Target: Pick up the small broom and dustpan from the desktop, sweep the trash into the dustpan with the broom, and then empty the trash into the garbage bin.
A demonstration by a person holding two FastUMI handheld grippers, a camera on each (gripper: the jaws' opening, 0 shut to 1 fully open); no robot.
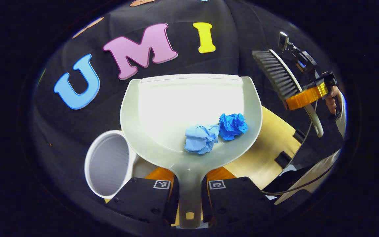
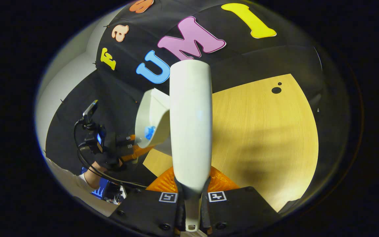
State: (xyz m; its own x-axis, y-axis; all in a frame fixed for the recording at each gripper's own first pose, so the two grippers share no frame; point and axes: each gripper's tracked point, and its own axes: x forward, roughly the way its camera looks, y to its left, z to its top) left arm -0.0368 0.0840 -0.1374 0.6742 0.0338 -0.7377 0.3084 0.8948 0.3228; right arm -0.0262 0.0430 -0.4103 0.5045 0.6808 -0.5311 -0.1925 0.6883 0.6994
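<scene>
In the left gripper view we see the left gripper [image 1: 189,194] clenched on the dustpan [image 1: 189,108] handle, both fingers pressing its stem from either side. Pan is held off the desk, mouth pointing fwd toward the booth wall, roughly level w/ a slight tip. Inside it, near the handle end, sit two crumpled paper balls: a light blue wad [image 1: 201,138] & a darker blue wad [image 1: 232,126], touching each other. Below-left of the pan, just beside its rim, we see the white garbage bin [image 1: 109,163], open mouth facing the camera. Wooden desktop [image 1: 268,148] shows under the pan's right side.

Far right of that view, the right gripper [image 1: 303,98] is held up in the air by a hand [image 1: 331,100], w/ the broom [image 1: 280,75] bristles up and to the left, handle hanging down.

In the right gripper view, the right gripper's fingers grasp the broom handle's narrow end; the pale broom back rises straight up the view. To the left, a hand and sleeve hold the left gripper [image 2: 133,146] w/ the dustpan tilted, a blue wad visible inside. Desktop lies to the right.
</scene>
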